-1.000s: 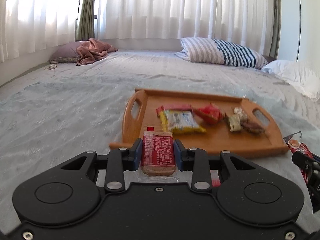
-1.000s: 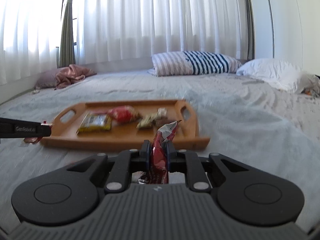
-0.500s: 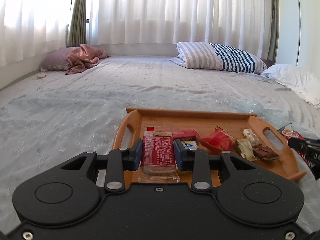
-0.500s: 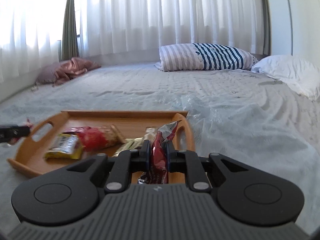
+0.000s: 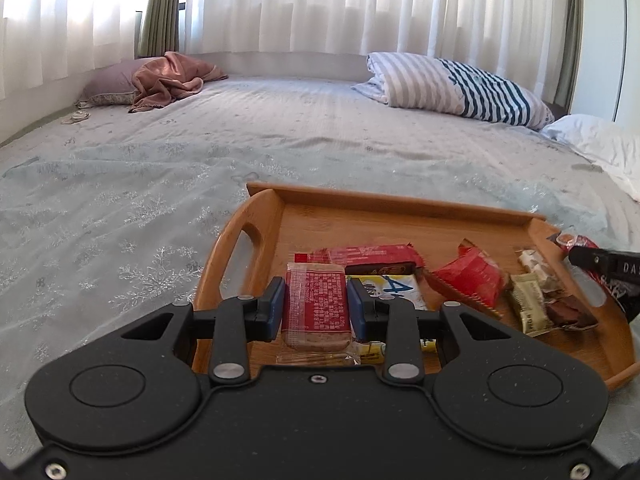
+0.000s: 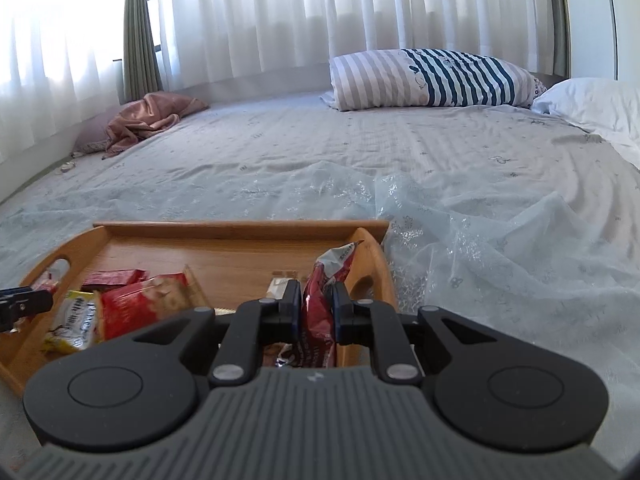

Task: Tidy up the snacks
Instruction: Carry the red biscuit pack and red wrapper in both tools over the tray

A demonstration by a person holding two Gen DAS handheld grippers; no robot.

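A wooden tray (image 5: pixel 400 208) lies on the bed and holds several snack packets. My left gripper (image 5: pixel 316 300) is shut on a clear-wrapped biscuit with a red label (image 5: pixel 316 304), held over the tray's left part. My right gripper (image 6: pixel 316 308) is shut on a red and white snack bag (image 6: pixel 320 304), held over the tray's (image 6: pixel 240 232) right end beside its handle. On the tray lie a red bar (image 5: pixel 380 258), a yellow packet (image 5: pixel 396 292), a red packet (image 5: pixel 468 276) and small wrapped sweets (image 5: pixel 532 304). The right gripper (image 5: pixel 604 264) shows at the left wrist view's right edge.
The bed is covered with a pale blue sheet (image 5: pixel 120 200) with a crinkled sheer layer (image 6: pixel 480 240) right of the tray. A striped pillow (image 6: pixel 432 76), a white pillow (image 6: pixel 592 104) and a pink cloth (image 5: pixel 168 80) lie at the far end below curtains.
Both grippers have moved forward over the tray with their snacks still held. The tray now fills the lower part of both views.
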